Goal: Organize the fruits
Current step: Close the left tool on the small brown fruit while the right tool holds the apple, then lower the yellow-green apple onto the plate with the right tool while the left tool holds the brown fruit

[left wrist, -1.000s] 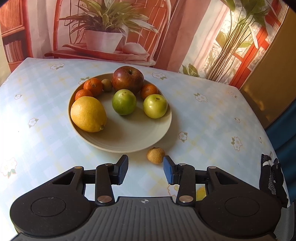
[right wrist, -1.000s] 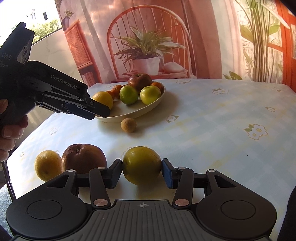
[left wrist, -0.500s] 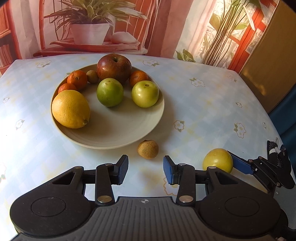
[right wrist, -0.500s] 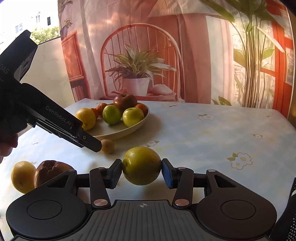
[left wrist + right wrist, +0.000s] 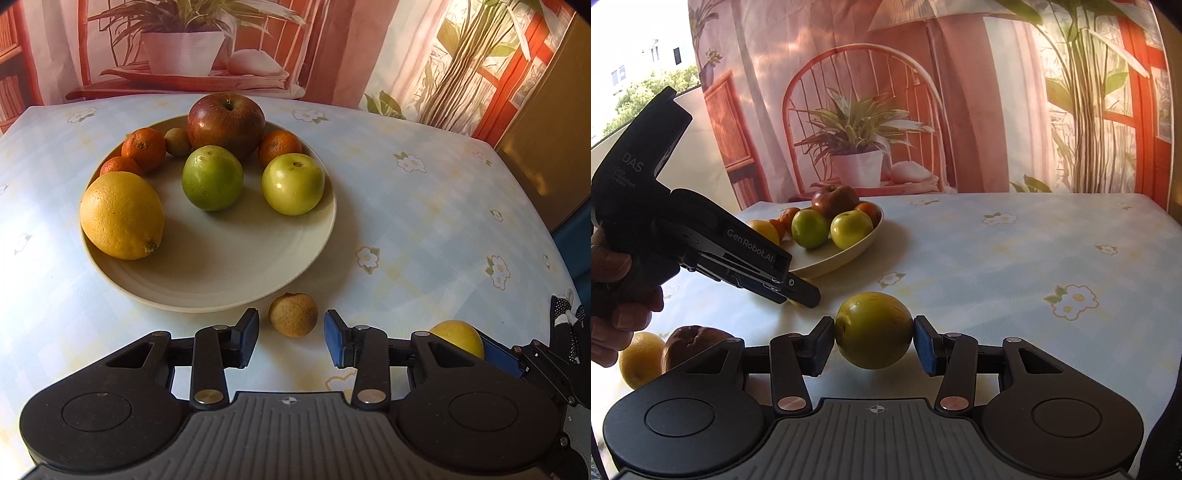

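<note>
A cream plate [image 5: 236, 284] holds a lemon [image 5: 122, 216], a red apple [image 5: 225, 123], two green apples [image 5: 212, 177] [image 5: 293, 183], three mandarins and a small brown fruit. My left gripper [image 5: 291, 332] is open, its jaws on either side of a small brown fruit [image 5: 293, 314] lying on the table in front of the plate. My right gripper [image 5: 873, 341] is shut on a yellow-green fruit [image 5: 873, 330] and holds it above the table; that fruit also shows in the left wrist view [image 5: 458, 336]. The plate [image 5: 849, 254] lies ahead to the left in the right wrist view.
A yellow citrus [image 5: 641, 360] and a dark red apple [image 5: 690, 341] lie on the table at the near left in the right wrist view. The left gripper's body [image 5: 701, 236] and the hand holding it fill that view's left. A printed backdrop stands behind the table.
My left gripper has moved forward and lower, so the small brown fruit now lies between its open jaws. My right gripper has lifted the yellow-green fruit off the table.
</note>
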Motion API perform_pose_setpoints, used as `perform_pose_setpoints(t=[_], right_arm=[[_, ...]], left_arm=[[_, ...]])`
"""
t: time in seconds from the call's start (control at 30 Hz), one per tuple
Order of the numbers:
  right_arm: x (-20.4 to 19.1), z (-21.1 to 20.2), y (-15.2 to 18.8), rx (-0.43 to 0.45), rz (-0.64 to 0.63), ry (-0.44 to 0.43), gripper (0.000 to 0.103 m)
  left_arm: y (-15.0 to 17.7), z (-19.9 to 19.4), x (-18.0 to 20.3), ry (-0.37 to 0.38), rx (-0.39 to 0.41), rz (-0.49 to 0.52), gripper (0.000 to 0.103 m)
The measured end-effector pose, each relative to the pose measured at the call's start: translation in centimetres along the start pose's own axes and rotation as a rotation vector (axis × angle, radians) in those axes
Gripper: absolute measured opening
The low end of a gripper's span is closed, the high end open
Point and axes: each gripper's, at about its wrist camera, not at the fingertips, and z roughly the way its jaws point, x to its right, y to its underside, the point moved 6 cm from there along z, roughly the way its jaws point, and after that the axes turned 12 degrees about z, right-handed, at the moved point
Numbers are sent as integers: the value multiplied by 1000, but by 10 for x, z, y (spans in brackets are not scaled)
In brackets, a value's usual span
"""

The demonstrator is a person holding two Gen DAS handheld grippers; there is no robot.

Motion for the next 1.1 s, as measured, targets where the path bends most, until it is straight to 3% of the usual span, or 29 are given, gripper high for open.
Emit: perform_pose_setpoints(t=[0.1, 0.5, 0.9, 1.1], right_arm=[[0, 1, 0, -5, 7, -5, 43], [1, 4, 0, -16, 18, -9, 43], [2, -5, -3, -23, 46, 17, 43], [-12, -17, -23, -8, 19, 21, 43]], left_arm=[[-3, 2, 2, 1, 11, 6, 30], [6, -22, 11, 21, 84, 67, 30], [12, -69, -11, 2, 182, 68, 30], [12, -80, -26, 4, 211, 70, 30]])
